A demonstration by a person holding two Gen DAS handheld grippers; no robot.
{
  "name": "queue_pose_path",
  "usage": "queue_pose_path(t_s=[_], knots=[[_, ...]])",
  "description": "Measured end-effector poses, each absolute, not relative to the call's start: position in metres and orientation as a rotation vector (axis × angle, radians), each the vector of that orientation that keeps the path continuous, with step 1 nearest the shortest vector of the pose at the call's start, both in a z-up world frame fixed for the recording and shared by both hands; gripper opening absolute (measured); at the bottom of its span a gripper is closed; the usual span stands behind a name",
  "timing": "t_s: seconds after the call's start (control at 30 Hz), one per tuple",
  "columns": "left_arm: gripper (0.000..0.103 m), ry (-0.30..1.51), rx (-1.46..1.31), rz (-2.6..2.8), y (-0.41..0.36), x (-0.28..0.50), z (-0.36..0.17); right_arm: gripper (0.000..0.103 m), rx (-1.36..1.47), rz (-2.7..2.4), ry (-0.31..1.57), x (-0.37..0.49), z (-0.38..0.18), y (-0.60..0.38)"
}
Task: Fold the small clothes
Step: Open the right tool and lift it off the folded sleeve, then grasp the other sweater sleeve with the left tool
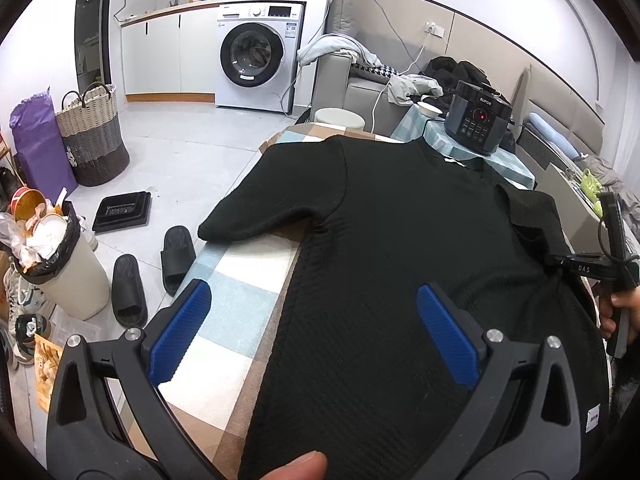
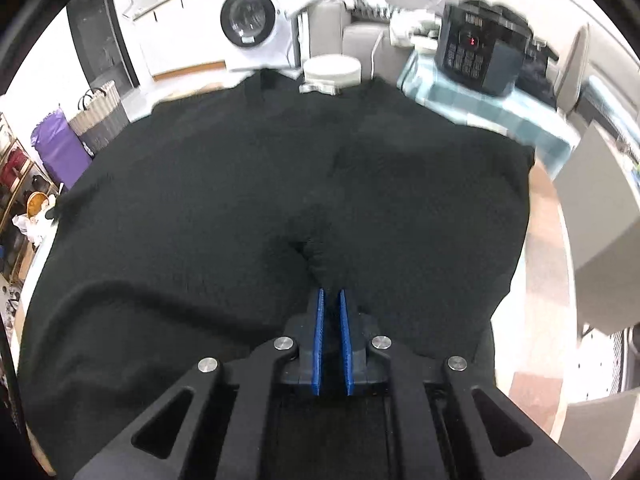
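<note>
While my left gripper (image 1: 314, 336) hovers with its blue fingers (image 1: 180, 332) spread wide and holding nothing, a black, ribbed-knit short-sleeved top (image 1: 400, 248) lies flat on the checked pastel cloth of the desk (image 1: 240, 300), one sleeve reaching toward the desk's edge. My right gripper (image 2: 331, 300) has its fingers pinched on a puckered fold of that fabric.

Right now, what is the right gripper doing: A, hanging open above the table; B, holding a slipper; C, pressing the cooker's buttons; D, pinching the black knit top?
D: in the right wrist view the right gripper has its blue pads nearly together, with a puckered fold of the black knit top caught between them.
</note>
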State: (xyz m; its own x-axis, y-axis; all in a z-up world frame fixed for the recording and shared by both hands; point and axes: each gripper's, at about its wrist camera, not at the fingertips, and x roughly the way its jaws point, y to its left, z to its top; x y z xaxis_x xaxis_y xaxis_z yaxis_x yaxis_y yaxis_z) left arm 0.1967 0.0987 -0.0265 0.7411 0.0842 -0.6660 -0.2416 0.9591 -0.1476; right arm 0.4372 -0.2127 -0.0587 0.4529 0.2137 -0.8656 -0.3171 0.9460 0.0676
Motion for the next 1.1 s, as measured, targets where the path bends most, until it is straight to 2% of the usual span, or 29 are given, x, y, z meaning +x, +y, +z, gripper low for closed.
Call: queue_pose_path(t_s=[0.3,0.37,0.43,0.5,0.63,0.9,1.03,1.1], knots=[[0.102,0.723,-0.265,0.193,0.114,0.193,-0.027,0.014,-0.056,0.279,0.97,0.407,-0.035,-0.223],[0.102,0.724,-0.319,0.2,0.128,0.194,-0.027,0.02,-0.001,0.279,0.939,0.394,-0.026,-0.228],[0.102,0.721,-0.375,0.199,0.144,0.196,-0.028,0.047,0.04,0.265,0.901,0.382,-0.017,-0.232],[0.102,0.717,-0.439,0.202,0.165,0.199,-0.028,0.055,0.081,0.263,0.852,0.367,-0.005,-0.234],[0.102,0.761,-0.583,0.147,0.206,0.217,-0.041,0.064,0.159,0.277,0.802,0.341,0.011,-0.237],[0.102,0.807,-0.785,0.233,0.28,0.256,-0.076,0.065,0.177,0.313,0.726,0.301,0.035,-0.237],[0.087,0.863,-0.712,0.26,0.285,0.286,-0.088,0.066,0.161,0.301,0.717,0.293,0.039,-0.237],[0.085,0.894,-0.685,0.268,0.286,0.3,-0.096,0.066,0.157,0.297,0.719,0.293,0.038,-0.238]])
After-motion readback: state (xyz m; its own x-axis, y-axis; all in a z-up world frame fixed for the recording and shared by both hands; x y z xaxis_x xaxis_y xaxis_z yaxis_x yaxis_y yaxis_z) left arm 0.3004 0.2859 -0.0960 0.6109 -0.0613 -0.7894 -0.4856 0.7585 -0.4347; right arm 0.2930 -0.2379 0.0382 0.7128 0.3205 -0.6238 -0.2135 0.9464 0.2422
